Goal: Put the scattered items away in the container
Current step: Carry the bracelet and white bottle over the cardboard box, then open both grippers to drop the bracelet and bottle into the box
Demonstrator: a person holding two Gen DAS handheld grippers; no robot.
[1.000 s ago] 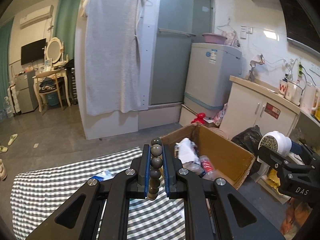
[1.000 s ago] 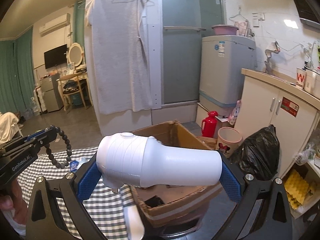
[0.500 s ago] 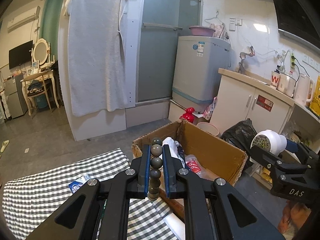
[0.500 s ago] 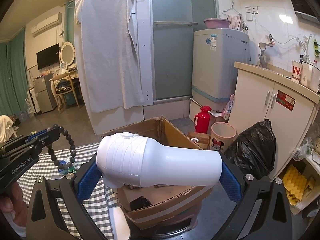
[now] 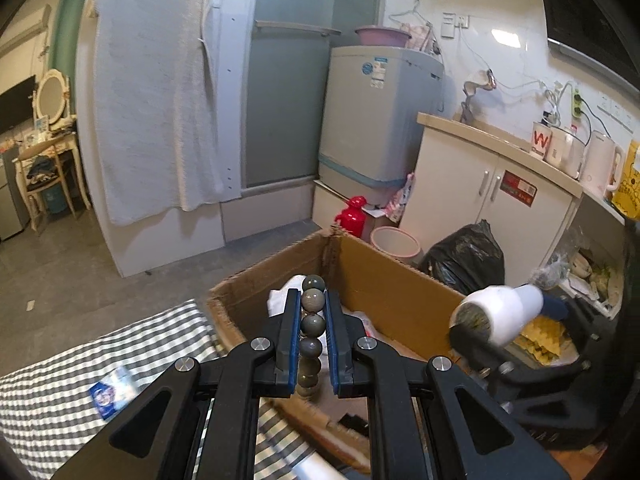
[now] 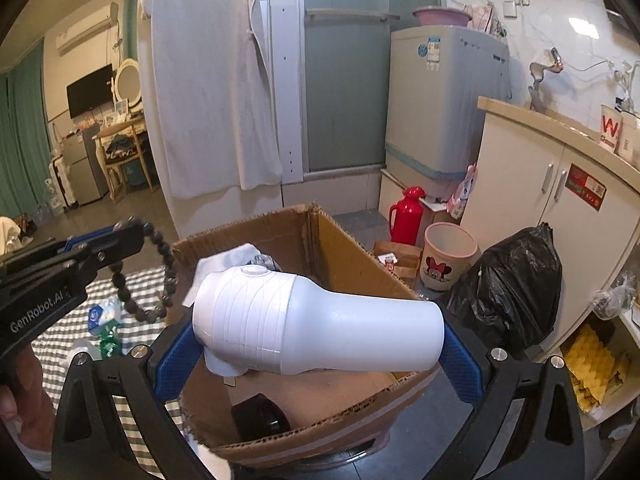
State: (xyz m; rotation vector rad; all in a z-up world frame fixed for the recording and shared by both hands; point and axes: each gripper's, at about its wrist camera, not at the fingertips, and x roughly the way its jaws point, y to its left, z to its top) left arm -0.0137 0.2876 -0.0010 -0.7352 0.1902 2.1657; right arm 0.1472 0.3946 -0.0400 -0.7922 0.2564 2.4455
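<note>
The left tongs were pinched on a string of dark round beads, which ran up between the blue pads; in the right wrist view the bead loop hung from the tongs at 9 o'clock, over the near-left edge of the cardboard box. A hand gripped that tool's handle at 8 o'clock. The right tongs were spread wide and clamped a white hair dryer endwise, its body lying level across the fingers above the open box. In the left wrist view the dryer pointed its nozzle leftward at 4 o'clock, beside the box's right wall. Inside the box lay white cloth and a black object. A checked cloth covered the surface at 8 o'clock, with a small blue packet on it.
</note>
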